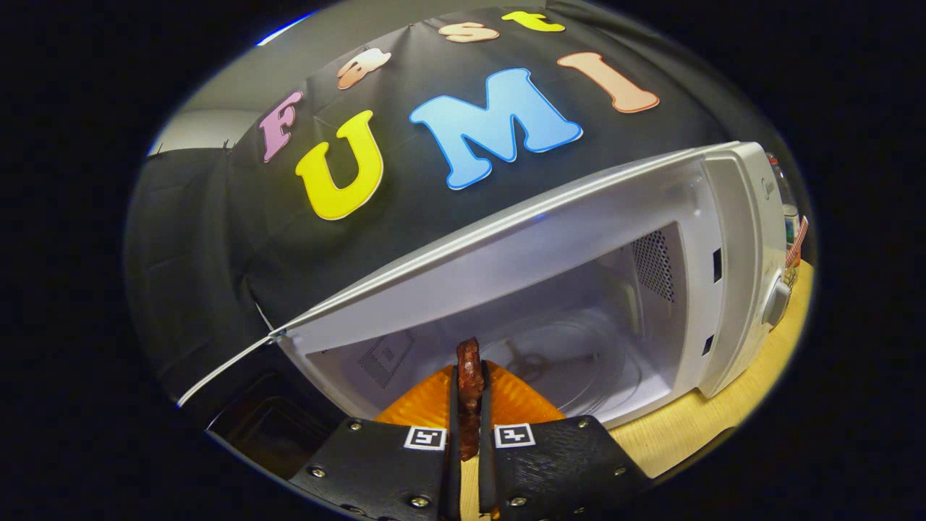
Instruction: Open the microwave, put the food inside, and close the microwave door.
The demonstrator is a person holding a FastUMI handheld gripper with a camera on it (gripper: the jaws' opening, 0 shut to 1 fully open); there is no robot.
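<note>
My gripper [470,405] pinches the dark-brown meat strip [470,373] at the open white microwave's [731,275] mouth; next I should carry it in.

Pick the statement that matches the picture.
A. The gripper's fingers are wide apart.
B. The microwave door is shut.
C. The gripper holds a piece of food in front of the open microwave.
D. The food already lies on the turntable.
C: the gripper is shut on the dark food piece, with the microwave cavity open just beyond.
</note>
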